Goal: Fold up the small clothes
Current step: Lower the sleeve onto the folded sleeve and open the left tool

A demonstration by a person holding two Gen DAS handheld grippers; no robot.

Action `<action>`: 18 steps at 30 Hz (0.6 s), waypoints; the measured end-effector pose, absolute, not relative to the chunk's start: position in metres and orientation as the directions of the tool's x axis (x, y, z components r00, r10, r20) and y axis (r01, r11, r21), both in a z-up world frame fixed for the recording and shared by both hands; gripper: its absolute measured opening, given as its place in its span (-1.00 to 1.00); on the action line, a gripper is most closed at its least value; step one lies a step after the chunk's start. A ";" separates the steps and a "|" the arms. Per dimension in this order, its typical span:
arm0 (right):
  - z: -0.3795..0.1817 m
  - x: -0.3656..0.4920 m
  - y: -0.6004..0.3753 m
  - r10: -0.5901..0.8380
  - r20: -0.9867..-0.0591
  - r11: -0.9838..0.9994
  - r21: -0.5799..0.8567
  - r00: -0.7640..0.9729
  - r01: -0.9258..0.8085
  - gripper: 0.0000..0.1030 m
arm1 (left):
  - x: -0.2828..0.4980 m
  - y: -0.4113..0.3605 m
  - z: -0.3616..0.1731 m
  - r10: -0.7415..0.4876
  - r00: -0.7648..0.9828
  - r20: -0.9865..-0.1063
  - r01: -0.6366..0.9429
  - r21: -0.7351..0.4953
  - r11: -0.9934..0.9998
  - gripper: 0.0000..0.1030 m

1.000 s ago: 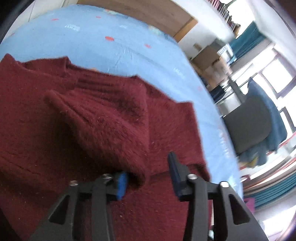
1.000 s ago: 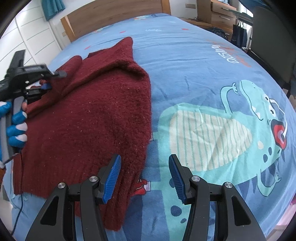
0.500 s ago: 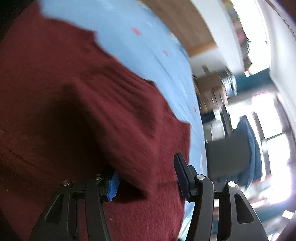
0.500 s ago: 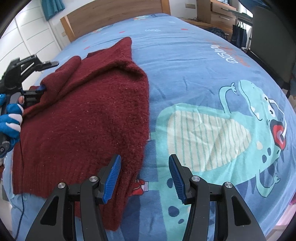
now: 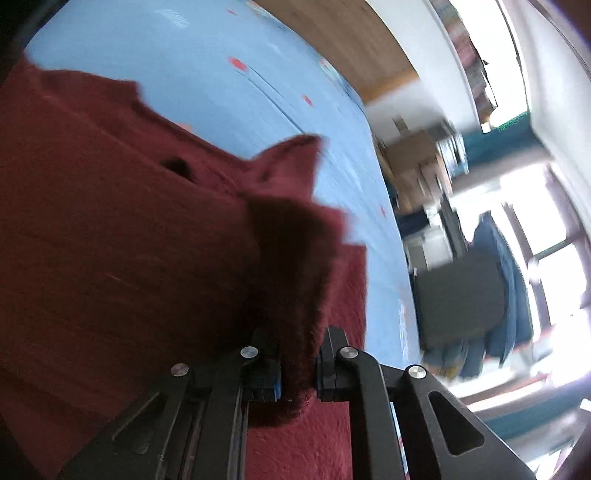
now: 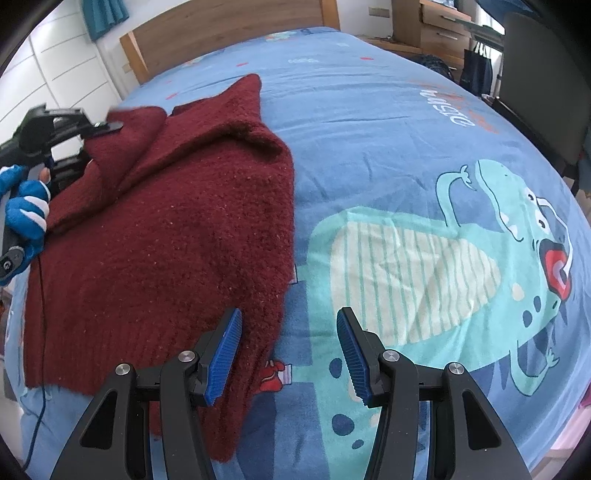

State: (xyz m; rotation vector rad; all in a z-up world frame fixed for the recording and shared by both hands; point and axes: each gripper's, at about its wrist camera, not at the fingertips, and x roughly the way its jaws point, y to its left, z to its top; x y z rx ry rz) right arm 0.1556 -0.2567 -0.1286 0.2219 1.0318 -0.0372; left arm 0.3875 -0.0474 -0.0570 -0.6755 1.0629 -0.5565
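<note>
A big blue bed sheet (image 6: 369,122) covers the bed. It has a green dinosaur picture (image 6: 461,258) with a red mouth and a striped tummy. Behind the bed stands a brown wooden headboard (image 6: 221,26). White cupboard doors (image 6: 62,74) are on the left. A dark grey chair (image 6: 543,74) stands on the right, near brown wooden drawers (image 6: 428,26).

Bed: wooden headboard (image 6: 229,27), blue dinosaur sheet (image 6: 406,155).
Wall: white wardrobe doors (image 6: 62,70).
Side: dark chair (image 6: 543,85), bright window (image 5: 535,210).
</note>
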 end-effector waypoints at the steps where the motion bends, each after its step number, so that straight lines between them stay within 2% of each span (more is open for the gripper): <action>1: -0.128 0.156 -0.256 0.074 -0.854 0.977 0.165 0.515 0.134 0.07 | 0.385 -0.054 -0.056 -0.701 0.375 -0.607 0.111 -0.722 0.683 -0.82; 3: -0.128 0.156 -0.256 0.073 -0.854 0.977 0.164 0.516 0.133 0.07 | 0.379 -0.074 -0.056 -0.693 0.345 -0.633 0.158 -0.688 0.708 -0.77; 7: -0.128 0.155 -0.258 0.073 -0.854 0.977 0.164 0.516 0.134 0.07 | 0.367 -0.106 -0.056 -0.716 0.278 -0.640 0.249 -0.672 0.698 -0.23; 8: -0.128 0.155 -0.258 0.074 -0.854 0.977 0.165 0.515 0.134 0.07 | 0.364 -0.114 -0.055 -0.717 0.269 -0.643 0.269 -0.665 0.697 -0.18; 11: -0.129 0.156 -0.258 0.076 -0.855 0.977 0.167 0.512 0.134 0.07 | 0.353 -0.123 -0.053 -0.715 0.251 -0.652 0.330 -0.637 0.697 -0.14; 14: -0.128 0.157 -0.259 0.076 -0.855 0.978 0.165 0.514 0.131 0.07 | 0.342 -0.117 -0.040 -0.719 0.312 -0.621 0.358 -0.624 0.695 -0.14; 16: -0.127 0.157 -0.259 0.074 -0.854 0.979 0.161 0.516 0.127 0.07 | 0.341 -0.104 -0.033 -0.691 0.379 -0.615 0.349 -0.597 0.722 -0.14; 18: -0.127 0.158 -0.259 0.073 -0.853 0.979 0.161 0.517 0.127 0.07 | 0.342 -0.097 -0.030 -0.617 0.451 -0.645 0.326 -0.524 0.787 -0.13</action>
